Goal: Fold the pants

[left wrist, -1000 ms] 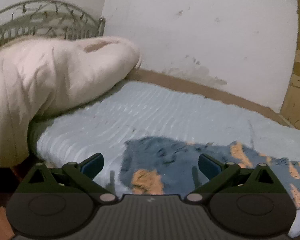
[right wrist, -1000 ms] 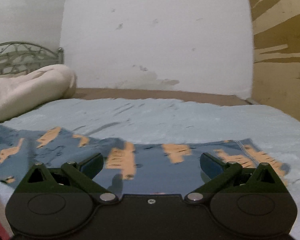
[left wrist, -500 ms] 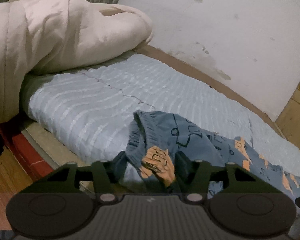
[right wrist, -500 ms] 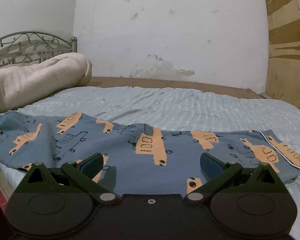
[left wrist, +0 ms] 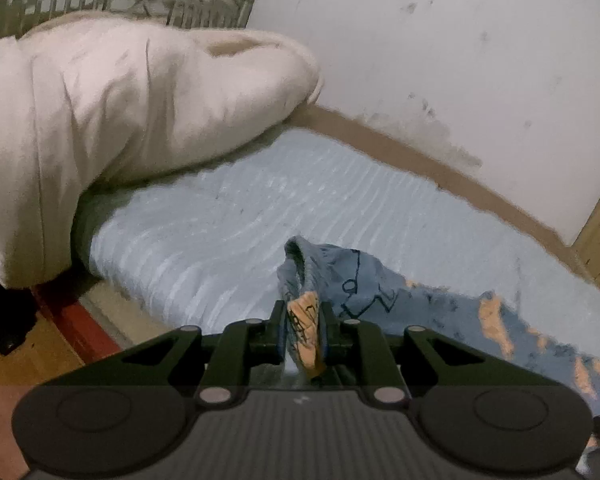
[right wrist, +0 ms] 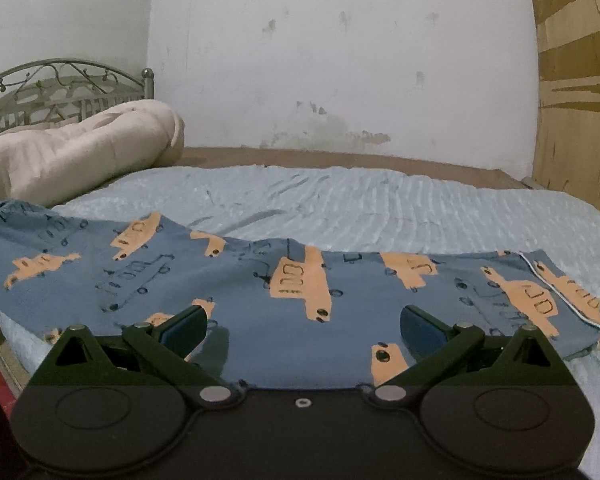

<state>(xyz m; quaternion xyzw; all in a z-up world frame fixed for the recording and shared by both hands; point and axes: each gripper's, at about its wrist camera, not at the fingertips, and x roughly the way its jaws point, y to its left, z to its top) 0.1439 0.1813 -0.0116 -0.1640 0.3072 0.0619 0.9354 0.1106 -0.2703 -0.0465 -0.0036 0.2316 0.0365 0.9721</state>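
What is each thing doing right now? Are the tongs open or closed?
Left tongs: closed, pinching the pants' end.
Right tongs: open, holding nothing.
Pants: spread on the bed, one end lifted.
Blanket: bunched in a heap.
Bed: covered by a wrinkled sheet.

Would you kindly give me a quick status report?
Left hand-held gripper shut on blue truck-print cotton pants, one end bunched up. Right hand-held gripper open over them. Pants mostly flat, unfolded. Nothing in the way.

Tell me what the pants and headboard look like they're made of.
Pants: soft matte knit, probably cotton jersey; they bunch limply where the left gripper pinches them. Headboard: metal, likely painted wrought iron, with thin scrolled bars.
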